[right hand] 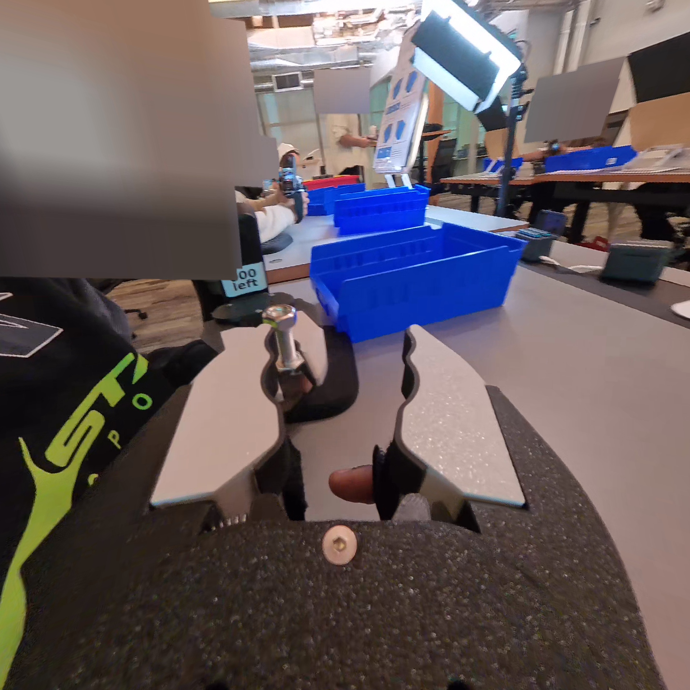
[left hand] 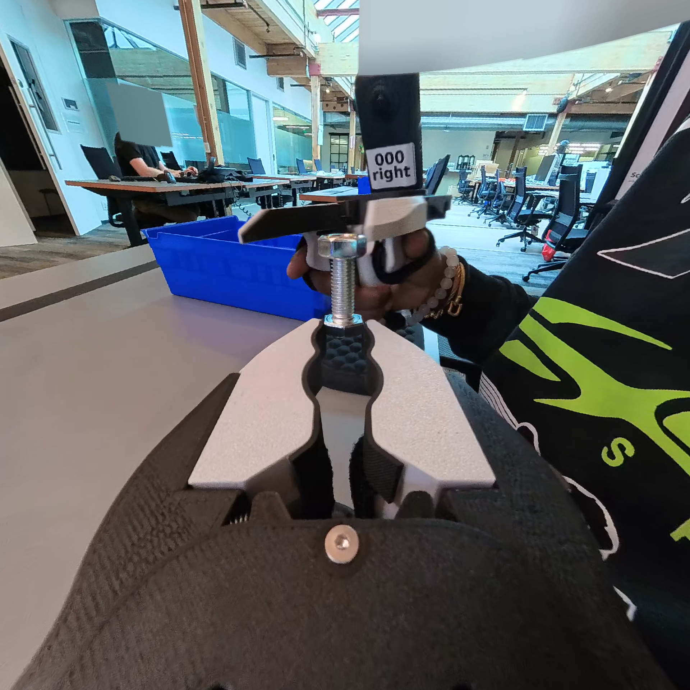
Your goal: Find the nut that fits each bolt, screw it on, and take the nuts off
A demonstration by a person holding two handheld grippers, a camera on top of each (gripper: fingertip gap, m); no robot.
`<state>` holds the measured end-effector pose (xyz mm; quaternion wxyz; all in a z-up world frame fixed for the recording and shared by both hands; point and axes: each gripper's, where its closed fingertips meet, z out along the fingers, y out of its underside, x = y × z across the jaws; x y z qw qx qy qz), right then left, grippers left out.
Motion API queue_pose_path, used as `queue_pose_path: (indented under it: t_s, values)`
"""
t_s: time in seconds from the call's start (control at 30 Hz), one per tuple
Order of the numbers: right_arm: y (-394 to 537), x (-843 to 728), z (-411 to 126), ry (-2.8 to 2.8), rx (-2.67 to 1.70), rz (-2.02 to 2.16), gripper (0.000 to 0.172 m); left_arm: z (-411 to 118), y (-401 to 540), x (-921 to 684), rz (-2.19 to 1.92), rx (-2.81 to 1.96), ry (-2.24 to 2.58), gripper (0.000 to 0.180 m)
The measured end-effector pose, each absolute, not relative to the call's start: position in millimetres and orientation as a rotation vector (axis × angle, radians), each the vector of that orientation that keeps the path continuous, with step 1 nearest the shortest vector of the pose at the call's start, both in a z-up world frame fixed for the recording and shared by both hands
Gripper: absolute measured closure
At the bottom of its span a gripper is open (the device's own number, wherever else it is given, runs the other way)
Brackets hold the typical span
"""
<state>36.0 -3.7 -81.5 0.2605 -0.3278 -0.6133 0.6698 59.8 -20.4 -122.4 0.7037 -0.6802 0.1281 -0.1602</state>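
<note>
left gripper (left hand: 342,328) jaws clamp nut (left hand: 342,322) — bolt (left hand: 342,283) upright | right gripper (right hand: 338,358) jaws wide — blue bin (right hand: 418,283) beyond on desk (right hand: 560,373)

One silver bolt (left hand: 342,276), one nut (left hand: 342,322) threaded on it, two hand-held grippers, and one blue bin (left hand: 224,261) on this worktop (left hand: 112,354), with more bins on farther tables.

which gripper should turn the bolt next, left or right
Right, probably. The left gripper is already shut on the nut, bolt standing up from it; the right gripper is open beside the bolt, free to grip its head.
</note>
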Motion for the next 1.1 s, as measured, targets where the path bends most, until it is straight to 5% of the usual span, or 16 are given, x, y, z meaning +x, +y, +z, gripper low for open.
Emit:
queue_pose_path:
  t_s: [0.5,1.1]
  values:
    - [-17.9,25.8,-84.6,-1.694,-0.875,1.806,0.101,-122.1,-19.8,58.4,-0.352,-1.51,0.267,0.162]
    - [-24.9,43.4,-97.2,-2.152,-0.873,1.462,0.154,-138.9,-9.4,52.1,-0.149,-1.663,0.284,0.162]
